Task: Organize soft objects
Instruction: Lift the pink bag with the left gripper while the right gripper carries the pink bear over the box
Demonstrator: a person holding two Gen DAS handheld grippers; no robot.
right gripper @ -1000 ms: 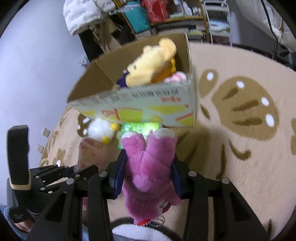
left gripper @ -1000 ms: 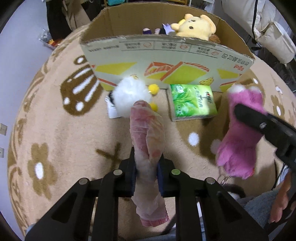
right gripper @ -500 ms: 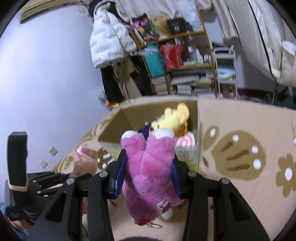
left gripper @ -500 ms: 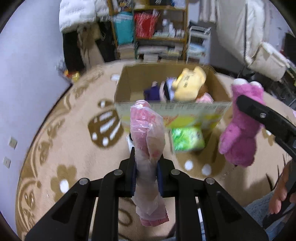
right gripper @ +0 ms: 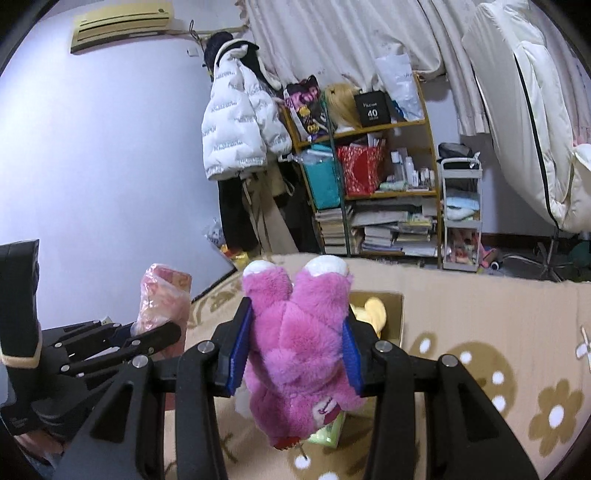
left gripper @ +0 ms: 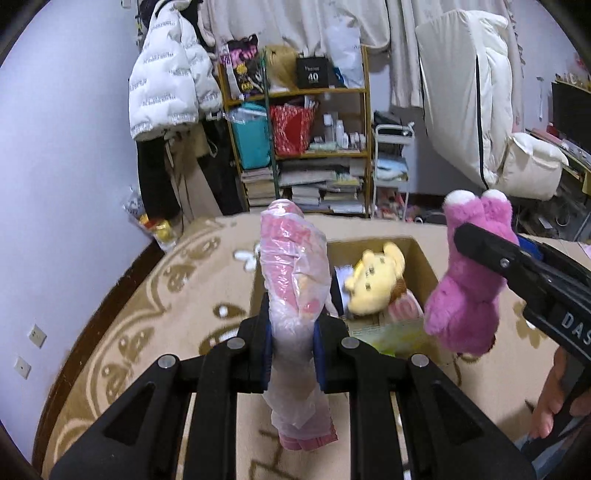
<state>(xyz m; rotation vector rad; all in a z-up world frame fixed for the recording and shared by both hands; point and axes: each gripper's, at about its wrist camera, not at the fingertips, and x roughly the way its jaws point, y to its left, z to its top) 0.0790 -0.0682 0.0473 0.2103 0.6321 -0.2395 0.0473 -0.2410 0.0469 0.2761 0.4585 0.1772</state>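
Beige patterned rug (left gripper: pixel 155 314) below; each hand-held gripper pinches: left (left gripper: pixel 293 347) wrapped pink bundle (left gripper: pixel 295 280), right (right gripper: pixel 295 347) magenta plush (right gripper: pixel 299 332).

Walls (right gripper: pixel 110 166) are plain pale lavender; an air-conditioning unit (right gripper: pixel 122 26) is mounted high on the left. Two wall sockets (left gripper: pixel 29 350) sit low on the left wall above a dark skirting board (left gripper: pixel 110 295). The floor carries a beige carpet (left gripper: pixel 166 314) with brown flower and paw motifs. A wooden shelf unit (left gripper: pixel 317 147) stands against the far wall, loaded with bags, bottles and stacked books. A white puffer jacket (left gripper: pixel 166 85) hangs to its left. Cream curtains (right gripper: pixel 332 37) hang behind. A small white trolley (right gripper: pixel 461 214) stands just right of the shelves. Lighting is even, indoor.
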